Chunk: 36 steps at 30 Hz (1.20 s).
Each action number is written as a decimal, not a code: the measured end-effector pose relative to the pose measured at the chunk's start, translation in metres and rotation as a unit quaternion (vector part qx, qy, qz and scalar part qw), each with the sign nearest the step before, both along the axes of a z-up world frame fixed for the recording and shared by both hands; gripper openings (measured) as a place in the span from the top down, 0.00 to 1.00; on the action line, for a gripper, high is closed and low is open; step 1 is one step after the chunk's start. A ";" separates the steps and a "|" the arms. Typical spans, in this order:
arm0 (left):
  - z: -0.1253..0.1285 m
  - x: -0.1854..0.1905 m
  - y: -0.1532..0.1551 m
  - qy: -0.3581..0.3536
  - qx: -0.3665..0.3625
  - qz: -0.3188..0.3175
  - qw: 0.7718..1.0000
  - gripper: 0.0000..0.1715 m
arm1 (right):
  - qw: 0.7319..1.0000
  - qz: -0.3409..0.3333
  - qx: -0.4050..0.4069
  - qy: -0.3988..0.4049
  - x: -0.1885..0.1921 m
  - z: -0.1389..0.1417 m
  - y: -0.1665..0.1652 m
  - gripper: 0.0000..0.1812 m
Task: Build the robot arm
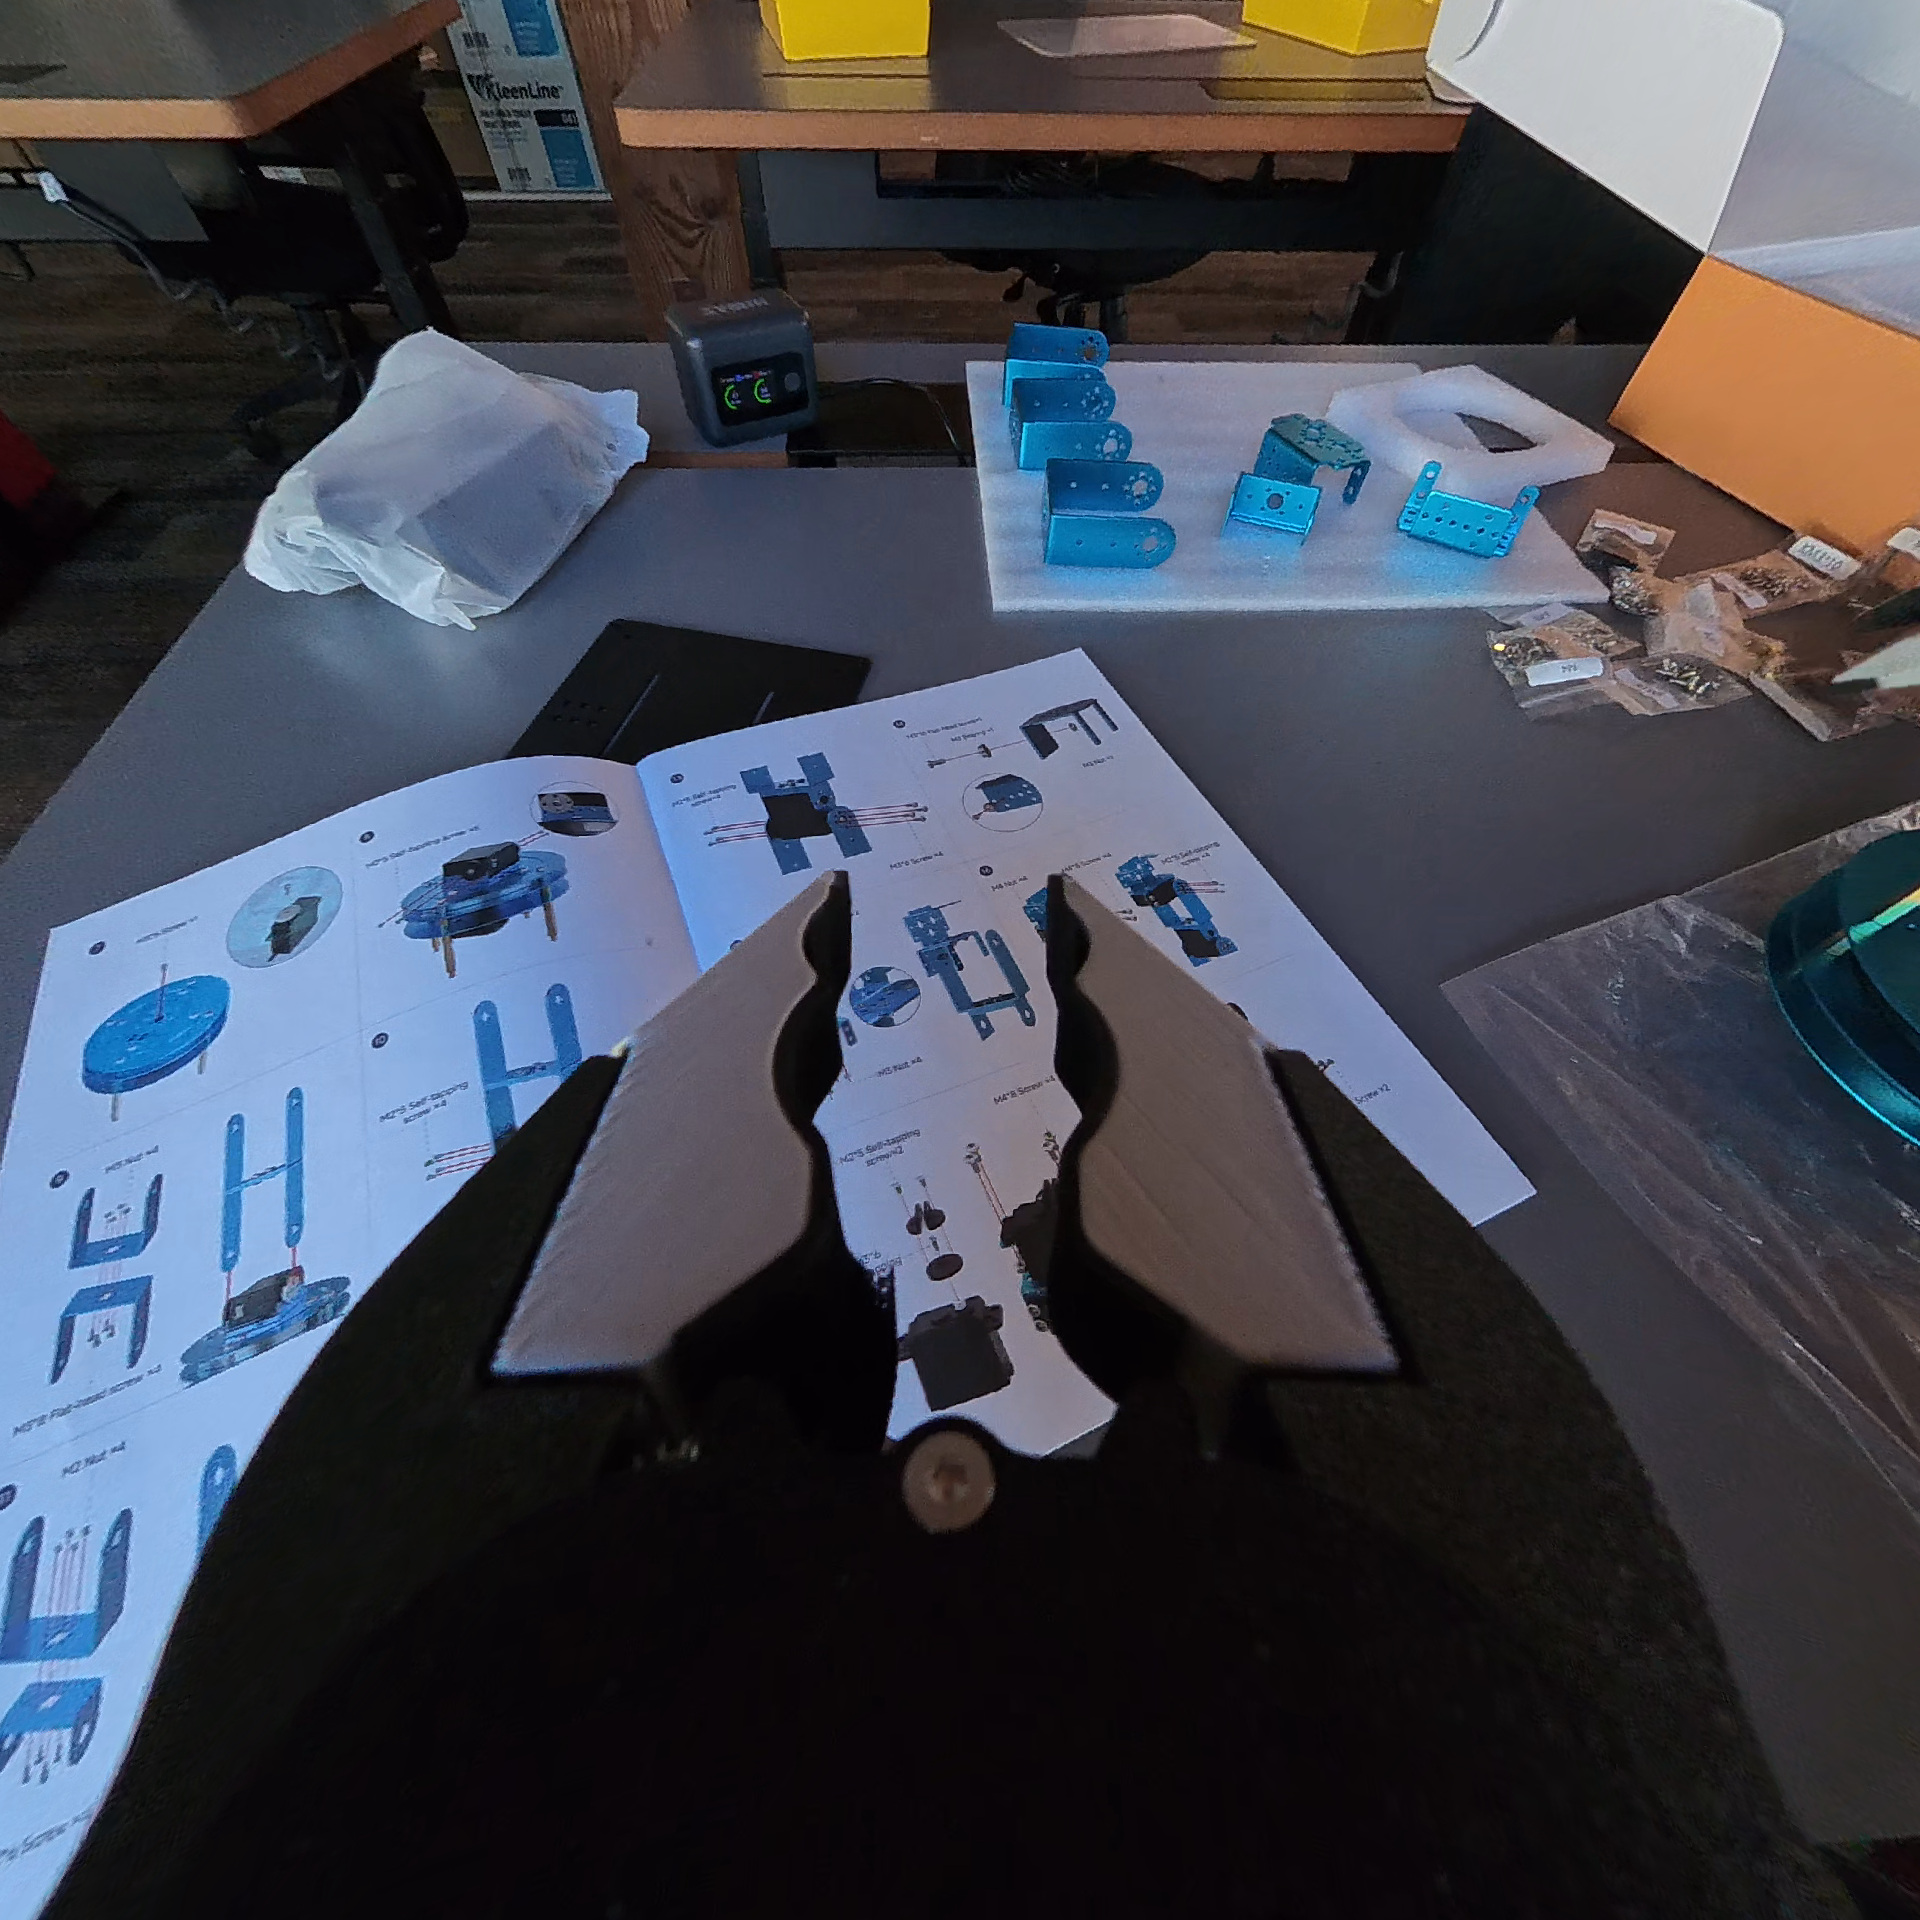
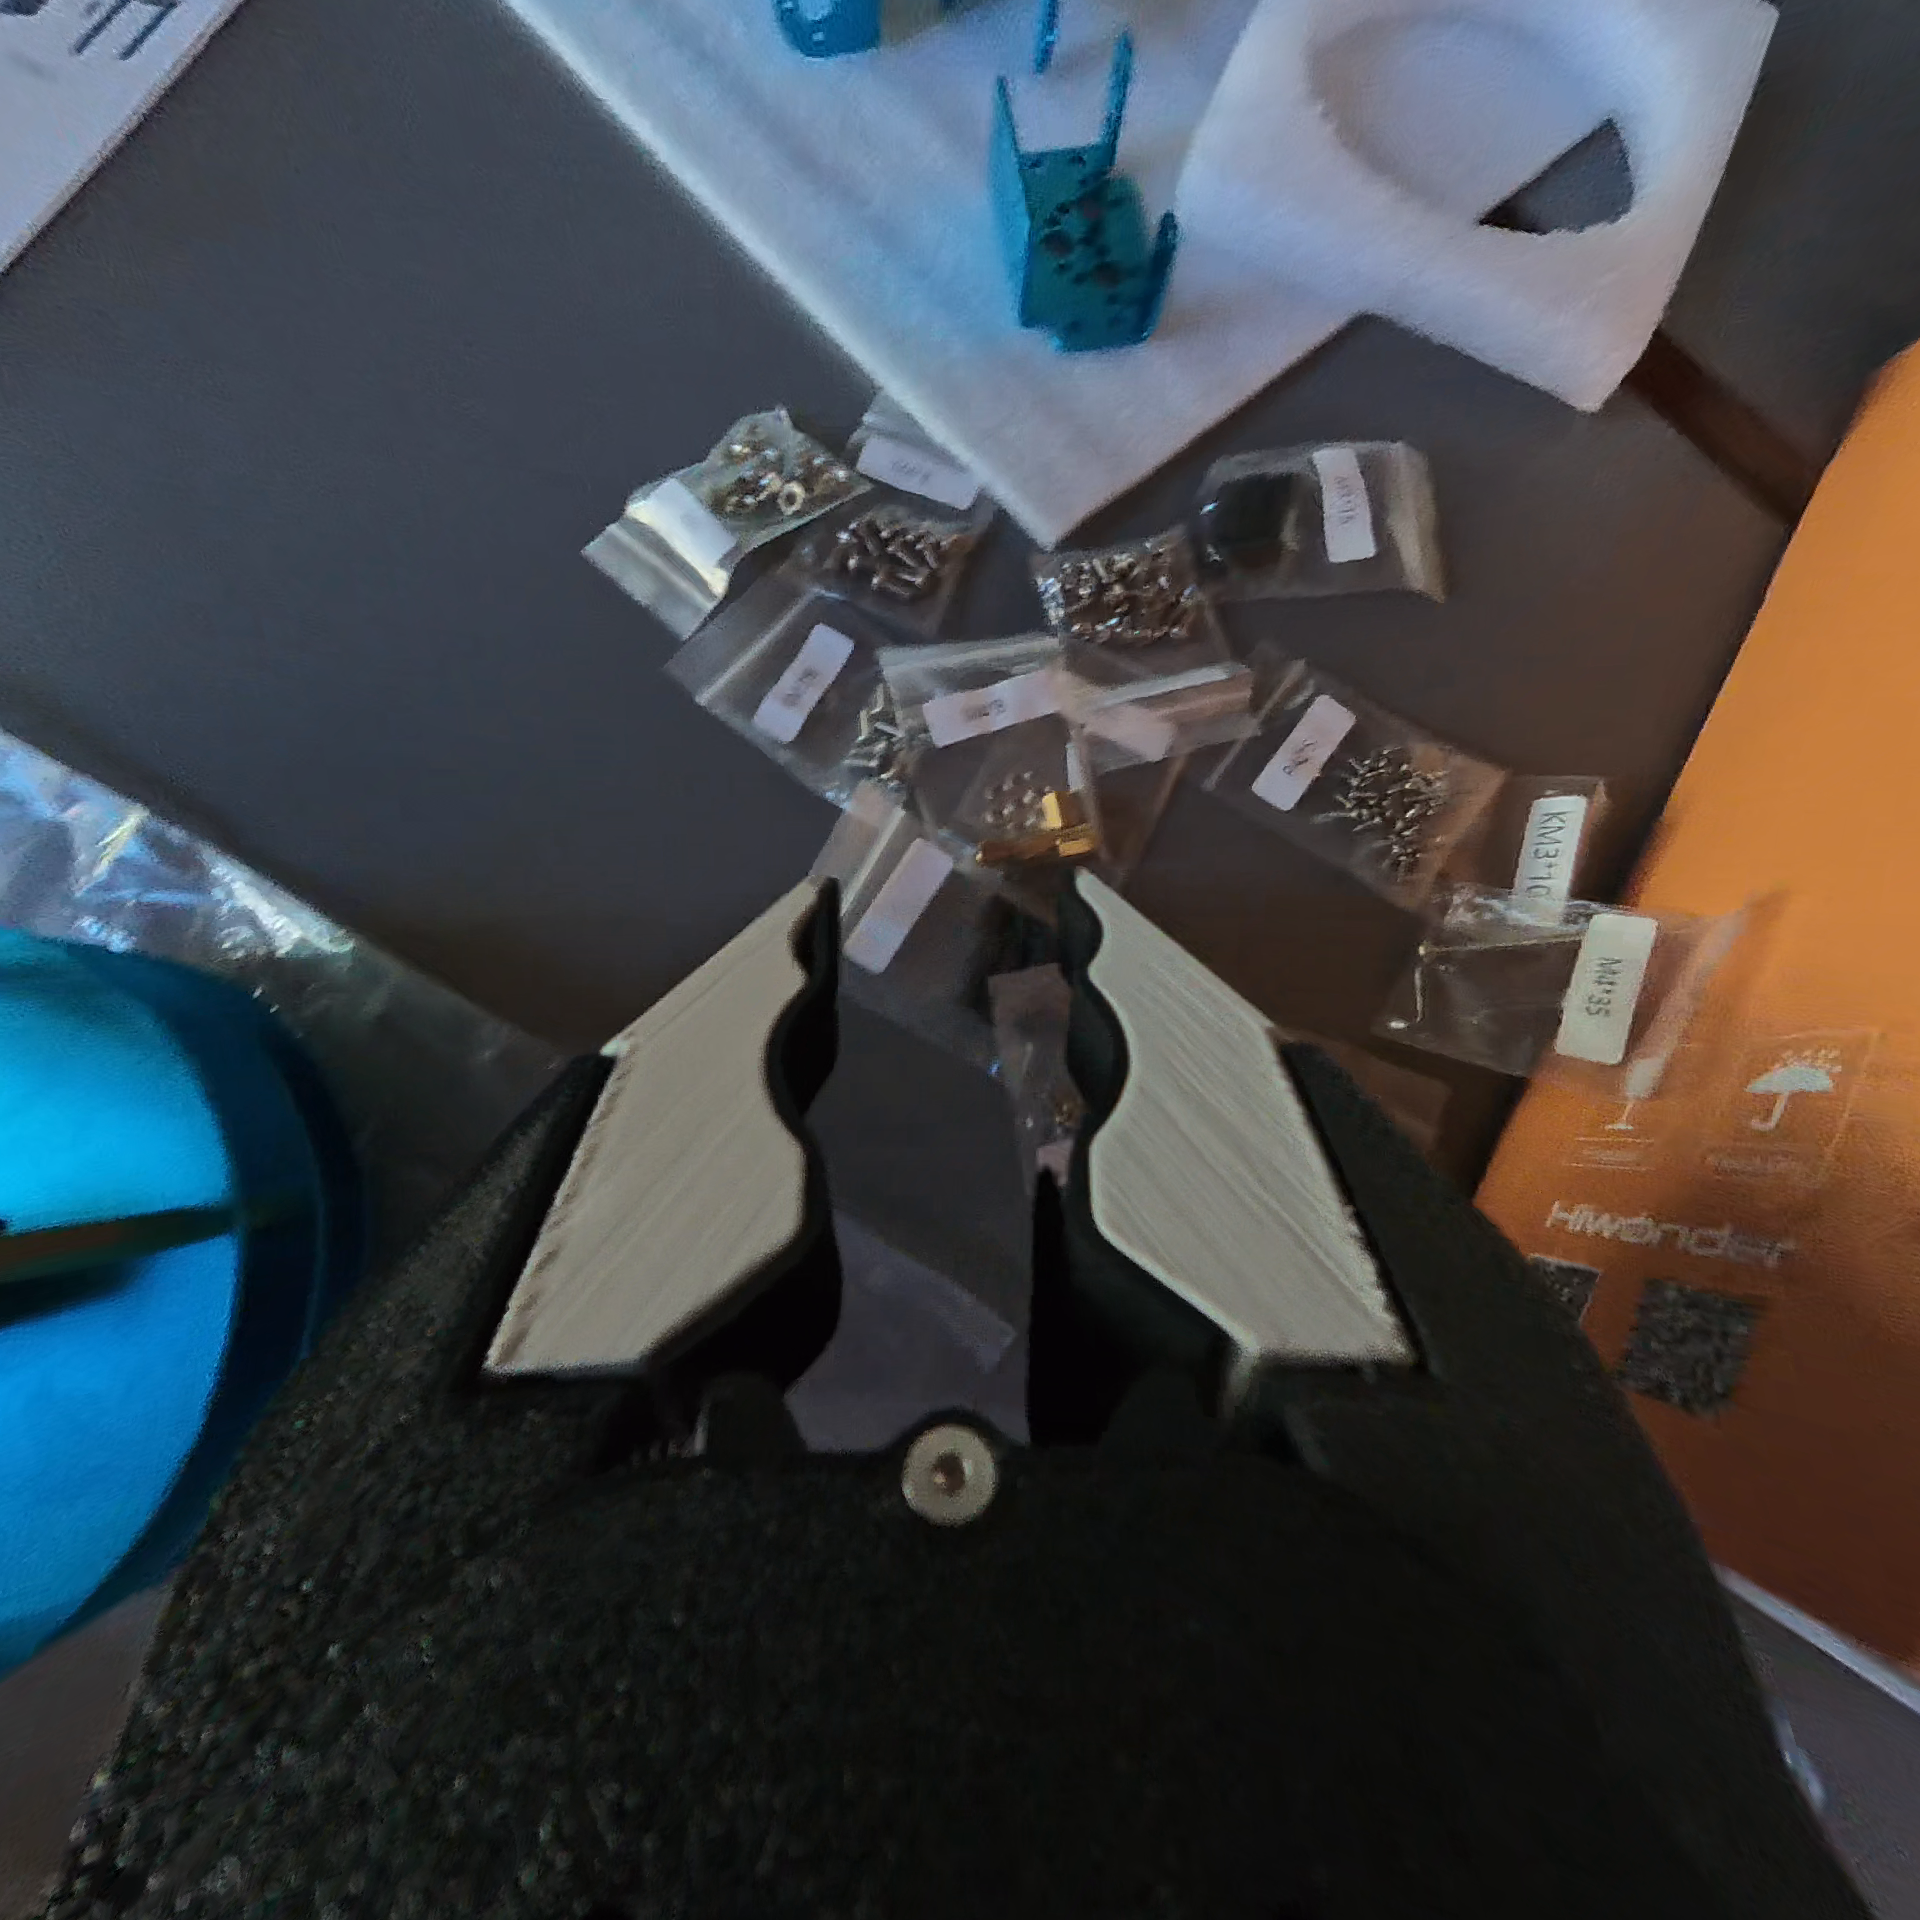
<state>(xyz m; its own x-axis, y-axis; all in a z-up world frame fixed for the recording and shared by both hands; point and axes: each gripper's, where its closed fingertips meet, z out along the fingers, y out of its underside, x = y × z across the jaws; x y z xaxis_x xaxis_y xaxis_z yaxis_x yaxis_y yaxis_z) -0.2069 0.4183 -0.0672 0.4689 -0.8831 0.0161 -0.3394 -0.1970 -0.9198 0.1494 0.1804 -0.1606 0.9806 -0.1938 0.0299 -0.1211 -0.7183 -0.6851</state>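
My left gripper (image 1: 948, 883) is open and empty, hovering above an open instruction booklet (image 1: 312, 1039) with blue assembly drawings on a grey table (image 1: 1299, 727). My right gripper (image 2: 948, 888) is open and empty, just above a pile of small clear bags of screws (image 2: 1122, 603). A brass standoff (image 2: 1039, 840) lies in a bag right off its fingertips. The bags also show in the left wrist view (image 1: 1662, 623) at the right. Several blue metal brackets (image 1: 1101, 457) stand on a white foam sheet (image 1: 1299, 571). One blue bracket (image 2: 1081, 229) shows in the right wrist view.
A blue round plate (image 2: 104, 1299) rests on clear plastic wrap (image 1: 1662, 1091) at the right. An orange box (image 2: 1766, 935) stands at the far right. A white plastic bag (image 1: 436, 478), a grey device with a screen (image 1: 743, 374), a black plate (image 1: 686, 686) and a foam ring (image 1: 1475, 426) lie farther back. Across from one pair of fingers to the other is roughly 45 cm. From my right tips it is roughly 20 cm to the blue bracket (image 2: 1081, 229); from my left, 45 cm.
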 end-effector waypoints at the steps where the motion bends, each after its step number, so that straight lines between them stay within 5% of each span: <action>1: 0.001 -0.001 0.000 -0.002 0.000 0.001 1.000 0.79 | 1.000 -0.002 -0.004 0.007 0.002 -0.004 0.002 0.72; 5: -0.001 -0.002 0.002 -0.001 -0.002 0.003 1.000 0.79 | 0.999 -0.005 -0.015 0.048 0.000 -0.023 0.007 0.69; 11: -0.005 0.000 0.003 0.004 -0.005 0.001 1.000 0.78 | 0.993 0.029 0.008 0.111 -0.027 -0.016 0.008 0.78; 21: -0.015 0.006 0.004 0.021 -0.007 0.001 1.000 0.78 | 0.994 -0.072 0.071 0.029 0.019 0.002 0.012 0.79; 23: -0.015 0.006 0.005 0.021 -0.007 0.004 1.000 0.79 | 0.990 -0.088 0.083 0.073 0.025 0.003 0.026 0.79; 31: -0.009 0.000 0.007 0.017 -0.002 0.010 1.000 0.78 | 0.991 -0.126 0.006 0.044 0.064 -0.017 0.036 0.82; 36: -0.008 0.002 0.005 0.012 -0.004 0.004 1.000 0.79 | 0.995 -0.096 -0.019 0.012 0.057 -0.023 0.040 0.84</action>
<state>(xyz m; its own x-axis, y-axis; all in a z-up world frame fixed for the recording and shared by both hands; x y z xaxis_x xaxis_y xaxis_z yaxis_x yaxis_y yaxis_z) -0.2051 0.4234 -0.0756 0.4769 -0.8789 0.0112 -0.3603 -0.2071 -0.9095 0.2059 0.2206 -0.1837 0.9258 -0.3777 0.0174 -0.2753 -0.7049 -0.6537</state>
